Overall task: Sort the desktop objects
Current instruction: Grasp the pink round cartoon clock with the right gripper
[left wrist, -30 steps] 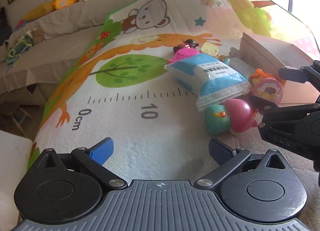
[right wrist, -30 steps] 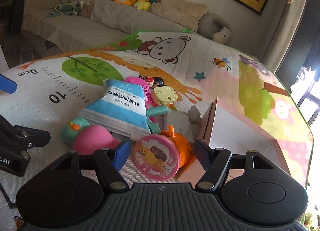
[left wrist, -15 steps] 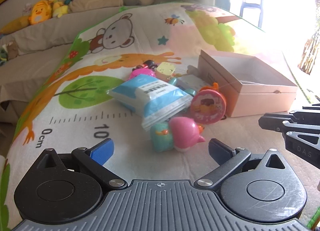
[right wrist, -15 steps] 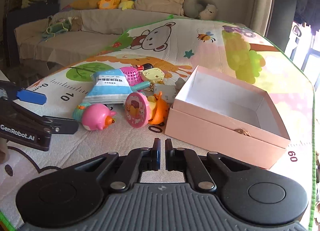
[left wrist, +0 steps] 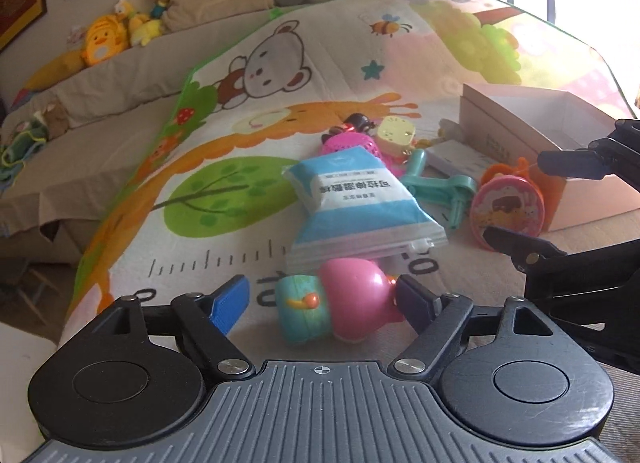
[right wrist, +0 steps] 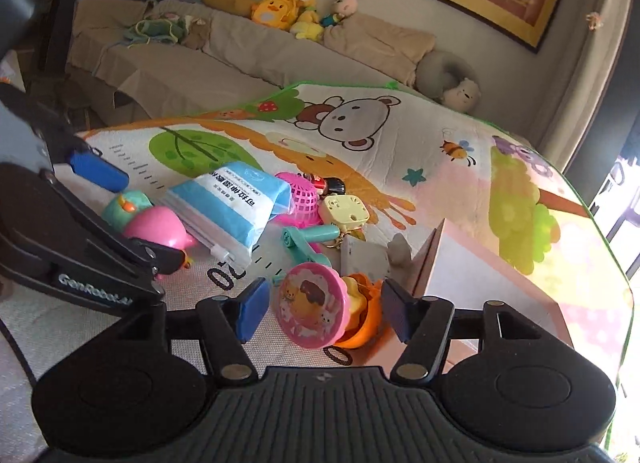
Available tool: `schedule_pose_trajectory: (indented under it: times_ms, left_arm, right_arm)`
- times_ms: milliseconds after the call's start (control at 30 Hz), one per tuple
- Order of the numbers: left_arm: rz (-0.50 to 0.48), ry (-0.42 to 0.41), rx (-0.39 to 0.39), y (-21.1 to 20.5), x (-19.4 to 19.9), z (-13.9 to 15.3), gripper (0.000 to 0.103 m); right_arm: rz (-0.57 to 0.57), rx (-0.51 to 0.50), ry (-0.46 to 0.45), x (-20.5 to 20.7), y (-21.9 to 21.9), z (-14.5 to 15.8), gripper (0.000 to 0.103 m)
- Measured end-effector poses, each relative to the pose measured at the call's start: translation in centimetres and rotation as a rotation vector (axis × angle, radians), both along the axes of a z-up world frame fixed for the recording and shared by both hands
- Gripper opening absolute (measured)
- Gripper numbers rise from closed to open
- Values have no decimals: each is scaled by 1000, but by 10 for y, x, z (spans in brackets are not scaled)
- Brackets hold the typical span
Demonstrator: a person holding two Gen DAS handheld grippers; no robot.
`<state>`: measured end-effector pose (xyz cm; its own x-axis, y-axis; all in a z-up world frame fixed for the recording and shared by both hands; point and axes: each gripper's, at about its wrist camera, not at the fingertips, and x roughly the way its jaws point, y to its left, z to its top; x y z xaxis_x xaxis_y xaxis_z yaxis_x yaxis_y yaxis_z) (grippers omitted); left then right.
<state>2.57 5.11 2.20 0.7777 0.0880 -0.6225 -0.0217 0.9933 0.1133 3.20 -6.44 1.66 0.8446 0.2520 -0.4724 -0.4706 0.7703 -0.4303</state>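
A pile of small things lies on a printed cartoon mat. My left gripper (left wrist: 322, 301) is open, its fingers on either side of a pink and teal toy (left wrist: 336, 305), which also shows in the right wrist view (right wrist: 154, 225). My right gripper (right wrist: 326, 313) is open around a round pink and orange toy (right wrist: 316, 309), seen in the left wrist view too (left wrist: 506, 211). A blue and white packet (left wrist: 360, 203) lies on the pile behind. An open pink box (left wrist: 552, 143) stands at the right.
A pink mesh basket (right wrist: 302, 197), a yellow keychain toy (right wrist: 344, 213), a teal clip (right wrist: 308, 237) and a grey card (right wrist: 364, 257) lie in the pile. A sofa with plush toys (right wrist: 280, 11) is behind the mat.
Both grippers moved forward to the pile. My right gripper went from shut to open and now brackets the round toy. My left gripper now brackets the pink and teal toy.
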Motion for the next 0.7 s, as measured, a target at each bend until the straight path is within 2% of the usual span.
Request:
schedule_pose_trajectory:
  times_ms: [67,200,333,400,533,700]
  left_arm:
    - [7,4,-10,7,0,2,95]
    - [6,27,-43,14,1,3,96]
    - [8,25,-47,14,-3,4,96]
    - [13,25,-64,16,-6,4,97]
    - [37,23,-111,22,-15,2,100]
    - [40,52,-138,20,-17,-7,101]
  right_arm:
    - [1,-39,-5,8,8,-8,64]
    - [4,-141,-24,20,22,-27,64]
    - [10,-195,-51,21,28,-30,64]
    - [-21,-174,-25,24,25,-27,62]
    - [-70,-63,64,25,10,-19,54]
    - [-64,46,151,13,-6,-11,53]
